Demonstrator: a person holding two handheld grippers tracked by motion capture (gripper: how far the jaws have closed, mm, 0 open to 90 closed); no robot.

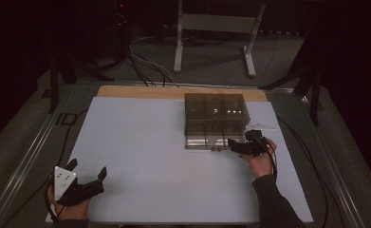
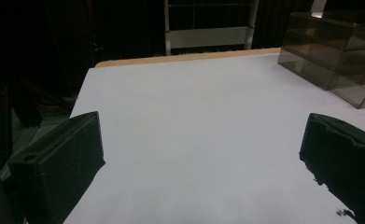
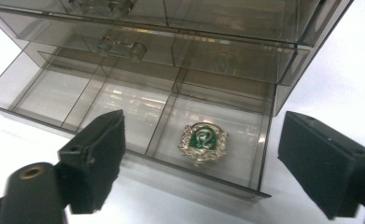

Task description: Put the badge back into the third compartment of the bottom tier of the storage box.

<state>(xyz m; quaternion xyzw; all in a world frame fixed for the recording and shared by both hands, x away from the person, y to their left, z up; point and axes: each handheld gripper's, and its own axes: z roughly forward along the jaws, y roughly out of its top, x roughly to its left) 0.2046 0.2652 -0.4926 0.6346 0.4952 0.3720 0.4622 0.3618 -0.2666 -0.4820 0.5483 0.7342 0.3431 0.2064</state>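
Note:
A smoky clear drawer box (image 1: 215, 116) stands on the white table top, right of the middle. Its bottom drawer (image 3: 124, 112) is pulled out toward me and split into several compartments. A silver and green ornament (image 3: 202, 141) lies in the drawer's right front compartment. My right gripper (image 3: 201, 161) hovers open just above and in front of that compartment, with nothing between its jaws; the high view shows the right gripper (image 1: 235, 145) at the drawer's front right corner. My left gripper (image 1: 88, 167) rests open near the table's front left corner. The left gripper (image 2: 201, 144) has bare table between its jaws.
The white table top (image 1: 140, 142) has a wooden strip (image 1: 140, 91) along its far edge. A small pale flat item (image 1: 264, 126) lies right of the box. Cables (image 1: 311, 166) trail off the table's right side. A metal stand (image 1: 211, 28) stands beyond the table.

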